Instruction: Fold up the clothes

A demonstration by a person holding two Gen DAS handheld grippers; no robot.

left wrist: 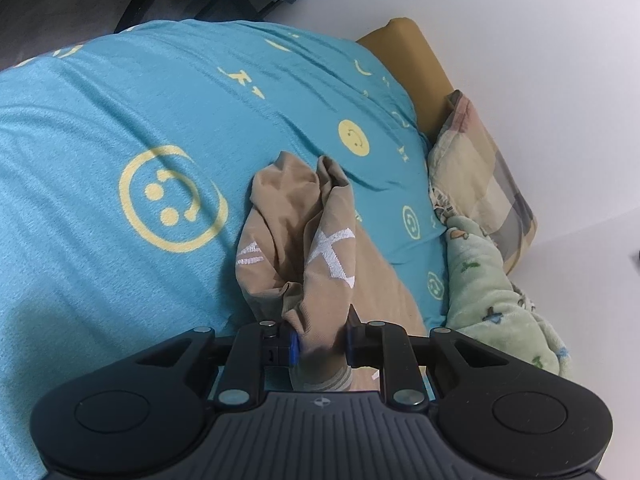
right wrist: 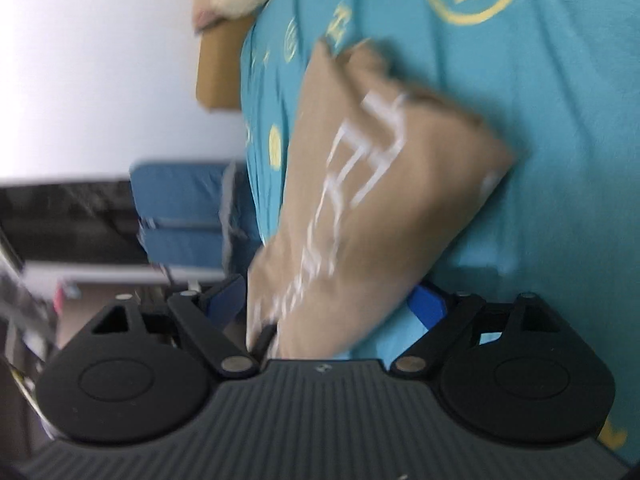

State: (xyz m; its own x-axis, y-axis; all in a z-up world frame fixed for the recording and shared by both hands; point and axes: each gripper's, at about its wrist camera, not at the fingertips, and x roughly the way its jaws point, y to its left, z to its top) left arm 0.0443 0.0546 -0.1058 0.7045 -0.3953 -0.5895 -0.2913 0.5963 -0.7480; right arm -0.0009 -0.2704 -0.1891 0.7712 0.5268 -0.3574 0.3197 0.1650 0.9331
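A tan garment (left wrist: 296, 240) with white printed lettering lies bunched on the teal smiley-print bed cover (left wrist: 100, 100). My left gripper (left wrist: 320, 344) is shut on a gathered fold of it, lifting that part off the bed, and a ribbed hem hangs below the pads. In the blurred right wrist view the same tan garment (right wrist: 372, 184) stretches away over the bed cover (right wrist: 560, 120). My right gripper (right wrist: 326, 304) stands wide with the cloth running between its blue pads (right wrist: 430, 306). I see no pinch there.
A checked pillow (left wrist: 488, 168) and a pale green fleece blanket (left wrist: 492, 300) lie along the bed's right side, by a mustard headboard (left wrist: 412, 52) and a white wall. Blue cushions (right wrist: 180, 208) and dark furniture stand beyond the bed's edge.
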